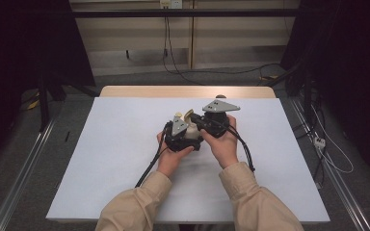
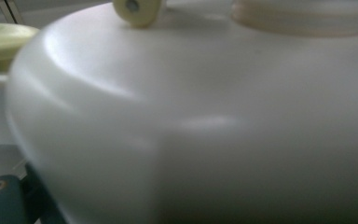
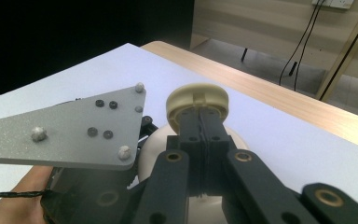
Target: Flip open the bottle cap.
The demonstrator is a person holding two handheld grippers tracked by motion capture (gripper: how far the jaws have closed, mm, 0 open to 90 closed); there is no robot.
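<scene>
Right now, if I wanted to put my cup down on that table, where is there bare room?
The white sheet is bare left of the left gripper, right of the right gripper, and along the far strip before the wooden table edge. The middle is crowded: both hands, their cables and a pale rounded container.

Right gripper point(image 3: 200, 119) — jaws closed together on the cream lid point(image 3: 196, 99) of a white pot point(image 3: 156, 149); left gripper's grey plate point(image 3: 70, 130) lay at left.
</scene>
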